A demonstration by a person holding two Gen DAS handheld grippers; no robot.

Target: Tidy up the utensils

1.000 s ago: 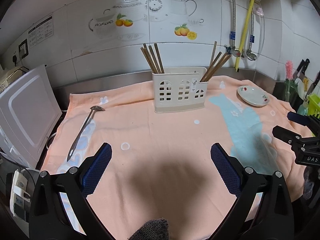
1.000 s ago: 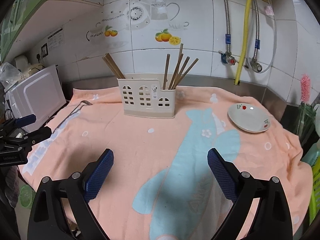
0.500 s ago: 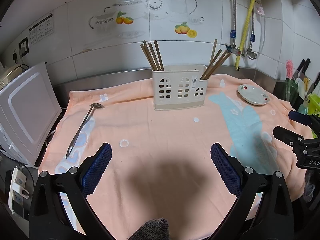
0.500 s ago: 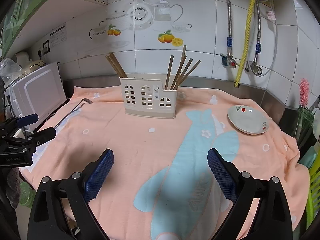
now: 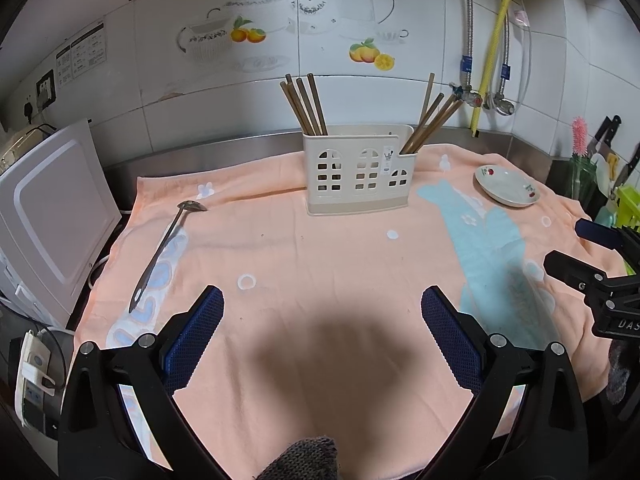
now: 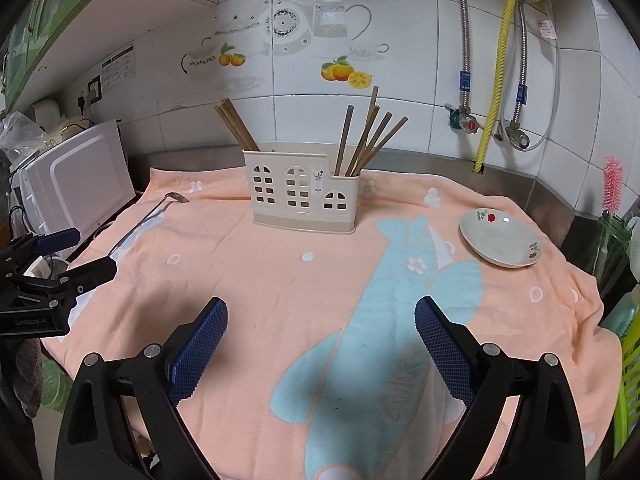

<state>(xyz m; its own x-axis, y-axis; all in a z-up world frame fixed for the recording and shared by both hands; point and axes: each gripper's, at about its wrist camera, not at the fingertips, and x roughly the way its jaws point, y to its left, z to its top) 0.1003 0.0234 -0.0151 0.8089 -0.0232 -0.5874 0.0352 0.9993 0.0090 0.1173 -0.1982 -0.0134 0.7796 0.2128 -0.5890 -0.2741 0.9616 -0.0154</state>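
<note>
Both tools hang over the near edge of the table, and neither has anything in it: the left tool [image 5: 322, 332] has its blue pads spread wide apart above bare peach towel [image 5: 320, 264], and the right tool [image 6: 320, 340] is just as wide and just as empty over the blue fish print. The one stray utensil is the long metal ladle [image 5: 164, 248], lying flat on the towel at the left, bowl end pointing toward the wall, handle end nearer the left tool, well apart from the cream utensil holder [image 5: 358, 172] standing upright at the back centre. That holder already carries brown chopsticks [image 5: 306, 104] leaning in its left compartment and another bunch in its lower right one, so the middle looks the likely home for the ladle. A small plate [image 6: 500, 240] sits off to the right, out of the way. The left tool looks best placed for the pick, the thin handle calling for a low, careful pinch.
</note>
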